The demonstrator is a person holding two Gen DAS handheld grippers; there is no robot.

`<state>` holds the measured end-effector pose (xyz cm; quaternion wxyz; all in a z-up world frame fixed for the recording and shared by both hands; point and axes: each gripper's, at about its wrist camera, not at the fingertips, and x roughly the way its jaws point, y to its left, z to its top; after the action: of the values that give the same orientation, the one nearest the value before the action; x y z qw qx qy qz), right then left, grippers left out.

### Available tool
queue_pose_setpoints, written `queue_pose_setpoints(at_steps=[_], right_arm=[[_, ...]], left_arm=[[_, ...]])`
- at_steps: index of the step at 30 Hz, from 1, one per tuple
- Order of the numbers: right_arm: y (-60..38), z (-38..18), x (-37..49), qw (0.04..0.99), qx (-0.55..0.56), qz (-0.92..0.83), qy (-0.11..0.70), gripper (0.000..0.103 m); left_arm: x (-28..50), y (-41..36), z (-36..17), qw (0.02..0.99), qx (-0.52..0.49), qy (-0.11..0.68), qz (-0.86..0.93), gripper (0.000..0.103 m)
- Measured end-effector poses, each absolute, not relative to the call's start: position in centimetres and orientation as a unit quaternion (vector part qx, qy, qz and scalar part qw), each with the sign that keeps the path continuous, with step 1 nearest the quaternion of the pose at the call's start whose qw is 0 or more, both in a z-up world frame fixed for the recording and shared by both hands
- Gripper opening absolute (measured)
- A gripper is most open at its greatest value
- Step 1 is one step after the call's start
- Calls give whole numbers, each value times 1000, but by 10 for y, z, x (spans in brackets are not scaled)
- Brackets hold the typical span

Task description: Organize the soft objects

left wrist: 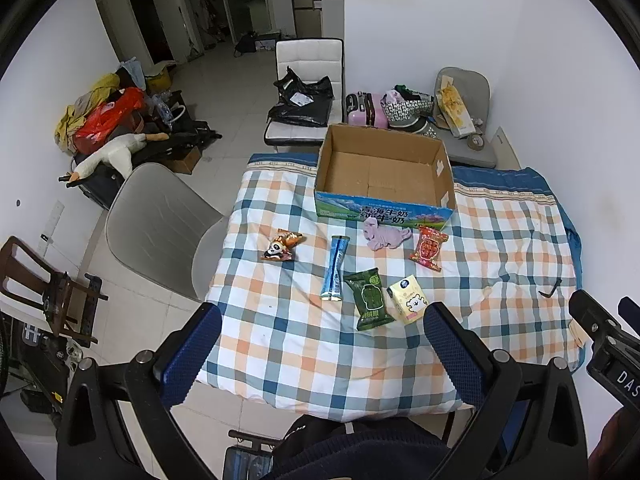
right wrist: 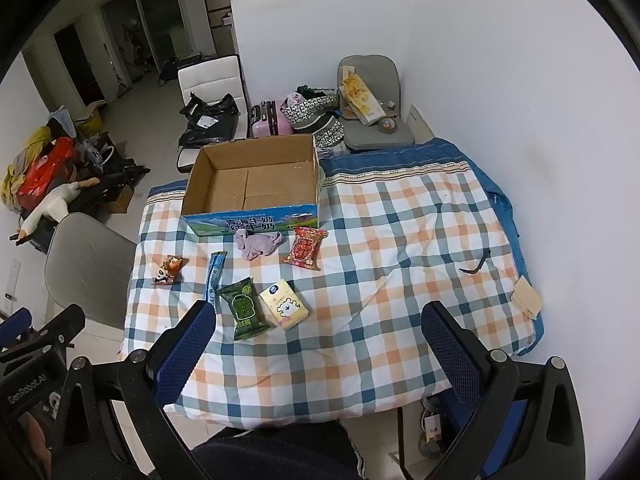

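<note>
An empty cardboard box [left wrist: 386, 174] [right wrist: 256, 178] stands at the far side of the checked table cover [left wrist: 280, 340] [right wrist: 380, 320]. In front of it lie a crumpled lilac cloth [left wrist: 386, 234] [right wrist: 258, 243], a red snack packet [left wrist: 428, 247] [right wrist: 305, 248], a panda packet [left wrist: 281, 245] [right wrist: 168, 270], a blue stick pack [left wrist: 335, 267] [right wrist: 214, 276], a green wipes pack [left wrist: 369, 299] [right wrist: 242, 308] and a yellow tissue pack [left wrist: 408, 299] [right wrist: 285, 303]. My left gripper [left wrist: 320, 354] and right gripper [right wrist: 316, 352] are both open and empty, held above the near table edge.
A grey chair [left wrist: 160, 224] [right wrist: 88, 268] stands left of the table. A white wall [right wrist: 520, 100] is on the right. A black clip [right wrist: 476, 265] and a beige pad [right wrist: 527, 300] lie on the right of the table. Chairs with bags stand behind the box.
</note>
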<state>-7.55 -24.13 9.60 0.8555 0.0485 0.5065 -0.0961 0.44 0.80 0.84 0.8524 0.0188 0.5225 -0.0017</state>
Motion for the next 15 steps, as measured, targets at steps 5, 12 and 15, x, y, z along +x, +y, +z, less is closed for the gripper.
queue_pose_setpoints(at_steps=[5,12,15], right_arm=[[-240,97,-76,856,49,-95,506,103],[-239,98,-78,856,49,-96,506,103],[-239,98,-79,856,49,-96,505,103]], left_arm=[[-1,6,13,856,19,517,2,103],[-1,6,13,856,18,517,2,103],[-1,6,14,856,18,517,3,103]])
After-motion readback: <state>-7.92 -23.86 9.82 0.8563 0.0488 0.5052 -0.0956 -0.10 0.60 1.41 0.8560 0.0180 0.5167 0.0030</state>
